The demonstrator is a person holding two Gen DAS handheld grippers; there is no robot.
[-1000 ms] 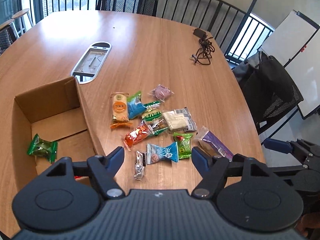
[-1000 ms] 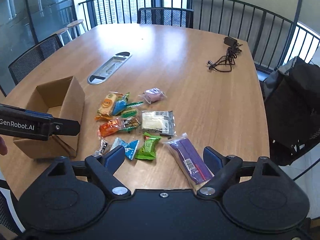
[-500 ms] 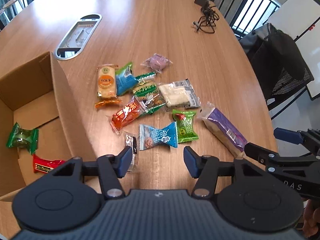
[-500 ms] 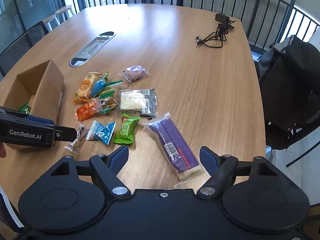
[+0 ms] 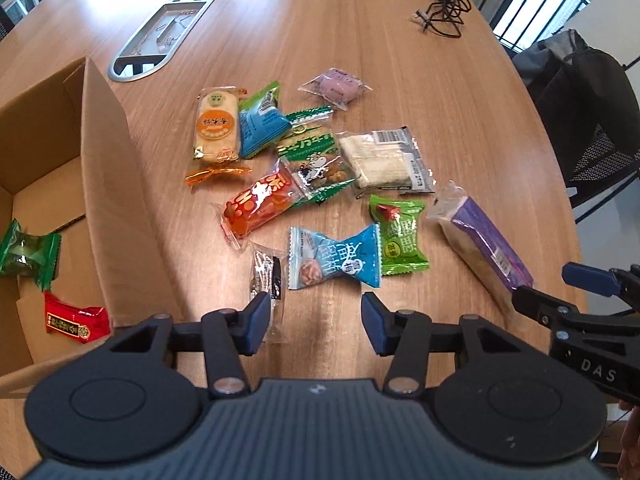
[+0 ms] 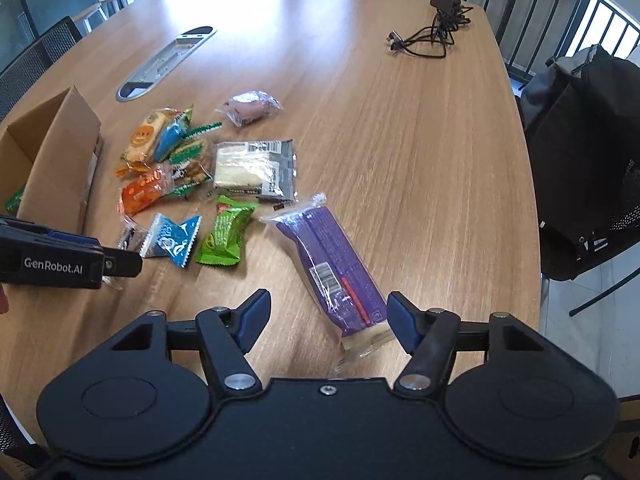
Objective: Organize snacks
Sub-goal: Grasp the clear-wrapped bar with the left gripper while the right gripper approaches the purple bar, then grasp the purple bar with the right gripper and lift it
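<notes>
While two snacks, a green candy (image 5: 28,254) and a red packet (image 5: 76,320), already lie in the cardboard box (image 5: 104,168), about eleven remain loose on the desk (image 5: 360,40). Left gripper (image 5: 312,316): fingers part-open, just been closing, empty, above the blue candy (image 5: 334,262). Right gripper (image 6: 328,316): fingers part-open, closing around the purple bar (image 6: 332,264), not yet pressing it.

The left gripper (image 6: 120,264), seen from the right wrist view, is showing "GenRobot.AI" in white on its black side. The right gripper (image 5: 560,292), seen from the left wrist view, is showing "DAS". Snack wrapper print is not reading clearly.
</notes>
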